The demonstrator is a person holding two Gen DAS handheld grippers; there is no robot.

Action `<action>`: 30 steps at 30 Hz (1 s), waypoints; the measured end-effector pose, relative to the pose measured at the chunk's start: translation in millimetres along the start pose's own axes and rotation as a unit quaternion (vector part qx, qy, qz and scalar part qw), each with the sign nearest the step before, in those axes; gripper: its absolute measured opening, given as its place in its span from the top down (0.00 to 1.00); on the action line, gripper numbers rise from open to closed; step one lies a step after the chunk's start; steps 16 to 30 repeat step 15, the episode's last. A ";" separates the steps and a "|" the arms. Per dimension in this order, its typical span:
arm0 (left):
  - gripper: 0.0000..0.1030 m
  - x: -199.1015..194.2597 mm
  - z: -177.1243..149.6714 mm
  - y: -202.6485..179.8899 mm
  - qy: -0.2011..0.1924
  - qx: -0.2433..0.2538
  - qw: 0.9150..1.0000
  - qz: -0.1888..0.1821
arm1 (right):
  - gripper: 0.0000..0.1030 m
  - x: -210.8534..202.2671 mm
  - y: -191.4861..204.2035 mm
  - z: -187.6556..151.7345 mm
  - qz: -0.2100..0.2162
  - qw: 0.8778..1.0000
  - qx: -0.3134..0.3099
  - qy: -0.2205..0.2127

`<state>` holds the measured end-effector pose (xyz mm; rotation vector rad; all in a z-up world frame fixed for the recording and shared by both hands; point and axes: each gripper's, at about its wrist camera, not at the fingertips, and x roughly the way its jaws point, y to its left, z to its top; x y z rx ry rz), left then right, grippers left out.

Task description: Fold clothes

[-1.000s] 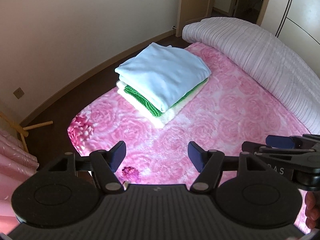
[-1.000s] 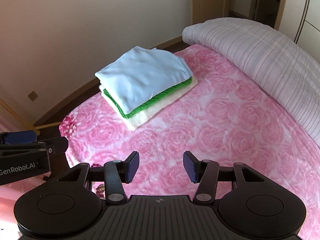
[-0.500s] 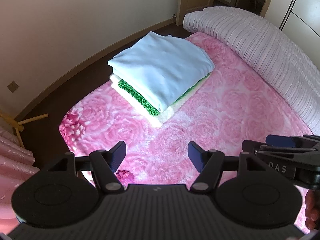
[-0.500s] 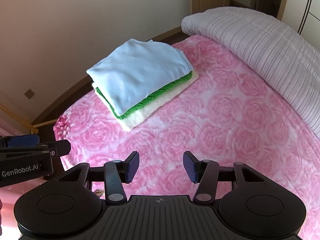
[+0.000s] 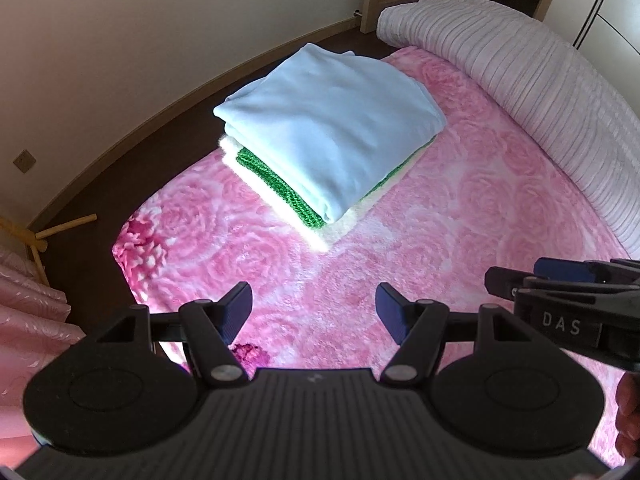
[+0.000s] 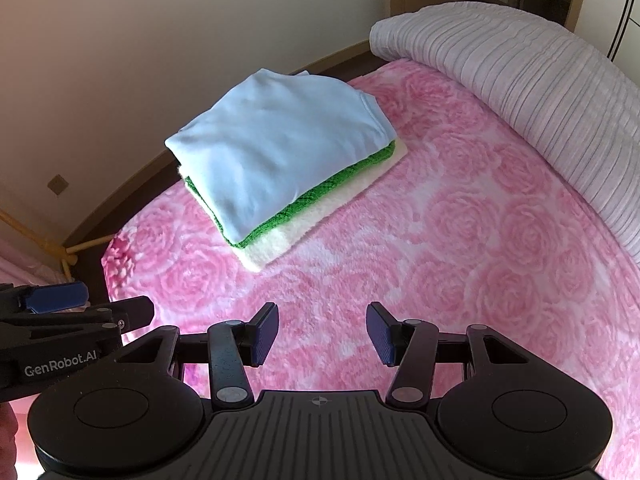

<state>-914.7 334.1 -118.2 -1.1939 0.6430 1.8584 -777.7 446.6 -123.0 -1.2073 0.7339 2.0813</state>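
Observation:
A stack of folded clothes lies on the pink rose-patterned bedspread (image 5: 460,216) near the bed's left corner. On top is a light blue garment (image 5: 332,128) (image 6: 280,148), under it a green knit (image 5: 280,186) (image 6: 320,196), and at the bottom a cream piece (image 5: 332,236) (image 6: 320,216). My left gripper (image 5: 316,312) hovers open and empty above the bedspread, short of the stack. Beside it, my right gripper (image 6: 322,334) is open too, holding nothing. Each gripper shows at the edge of the other's view.
A rolled pale pink ribbed quilt (image 5: 540,92) (image 6: 520,80) lies along the far right side of the bed. Dark floor (image 5: 120,172) and a cream wall (image 5: 160,20) lie left of the bed, with a yellow wooden stand (image 5: 40,236) and pink fabric (image 5: 28,320) at the lower left.
Both grippers have moved forward toward the stack, which now looks larger and nearer. Both stay open and the clothes have not moved.

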 end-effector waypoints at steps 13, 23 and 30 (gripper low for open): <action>0.37 -9.7 -4.5 -0.5 -0.020 0.002 0.999 0.026 | 0.49 -4.4 1.9 -2.9 0.006 1.000 0.004 -0.003; 0.37 -14.4 -6.1 0.2 -0.024 0.002 0.999 0.025 | 0.49 -9.3 3.4 -5.7 0.006 1.000 0.005 -0.007; 0.37 -14.4 -6.1 0.2 -0.024 0.002 0.999 0.025 | 0.49 -9.3 3.4 -5.7 0.006 1.000 0.005 -0.007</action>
